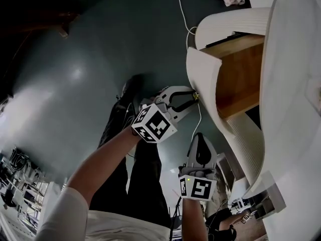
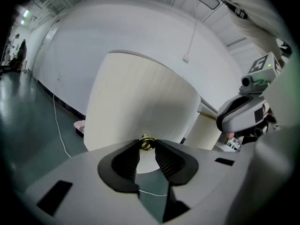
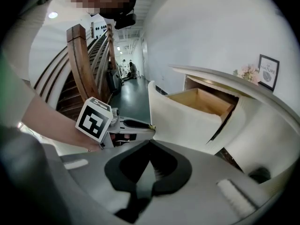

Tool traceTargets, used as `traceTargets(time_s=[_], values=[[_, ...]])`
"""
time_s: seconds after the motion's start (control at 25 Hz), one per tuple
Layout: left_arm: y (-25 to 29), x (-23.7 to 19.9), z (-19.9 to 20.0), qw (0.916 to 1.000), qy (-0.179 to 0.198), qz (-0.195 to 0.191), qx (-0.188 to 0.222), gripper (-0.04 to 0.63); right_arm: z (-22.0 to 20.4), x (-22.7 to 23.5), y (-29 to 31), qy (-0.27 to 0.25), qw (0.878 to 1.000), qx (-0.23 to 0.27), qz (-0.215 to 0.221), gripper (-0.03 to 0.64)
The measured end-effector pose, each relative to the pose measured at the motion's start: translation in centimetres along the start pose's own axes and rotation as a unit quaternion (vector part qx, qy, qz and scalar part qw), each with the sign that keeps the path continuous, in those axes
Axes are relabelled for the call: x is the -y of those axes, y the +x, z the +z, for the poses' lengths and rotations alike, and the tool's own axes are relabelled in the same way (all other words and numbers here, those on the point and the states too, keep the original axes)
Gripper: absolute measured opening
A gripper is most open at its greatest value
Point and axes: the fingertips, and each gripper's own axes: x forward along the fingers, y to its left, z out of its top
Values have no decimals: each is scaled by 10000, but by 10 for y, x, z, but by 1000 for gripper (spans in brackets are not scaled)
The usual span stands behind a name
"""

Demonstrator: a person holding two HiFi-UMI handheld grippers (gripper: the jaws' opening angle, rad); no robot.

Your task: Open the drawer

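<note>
Dark green floor (image 1: 75, 59) fills the left of the head view, under a person standing in dark trousers. The left forearm reaches out to the left gripper (image 1: 193, 96), whose marker cube (image 1: 154, 125) is tilted up toward the camera. That gripper's own view shows its ribbed pads clamped on a small brass knob (image 2: 148, 143). The jaws stand only a little apart, with nothing but the knob between them. The knob sits at the middle of the pale, ribbed front of the drawer (image 2: 140, 107). A white cable (image 1: 183, 14) trails across the floor beyond the gripper.

Just beside the left gripper and lower in the head view, the right gripper (image 1: 199, 136) hangs clear of the furniture and points toward the drawer. Its own view shows the jaws closed on each other and holding nothing, with the left gripper's cube ahead on the left.

To the right, the drawer stands well out of the white cabinet (image 1: 296, 109), and its bare wooden inside is open to view. Seen from the right gripper, a small framed picture (image 3: 268, 72) stands beside some flowers (image 3: 247, 72) on the cabinet top.
</note>
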Motion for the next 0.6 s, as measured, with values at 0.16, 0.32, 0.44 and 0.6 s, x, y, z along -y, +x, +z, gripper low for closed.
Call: traceTargets(time_s=[0.16,0.32,0.44,0.6], values=[[-16,0,-9,9999,48,-45,-97,106,-2,-11,0,58,10000,13,23,11],[-25,3,-16,9997,-1,-28,-223,106,0,-16,0,95,9999,29,86,11],[-34,3,-21,9995,-48,16,-318,106,2,-21,0,125,9998,40,116,11],[-47,4,-29,9989,-87,56,-452,106,-1,-26,-3,159,9998,52,77,11]])
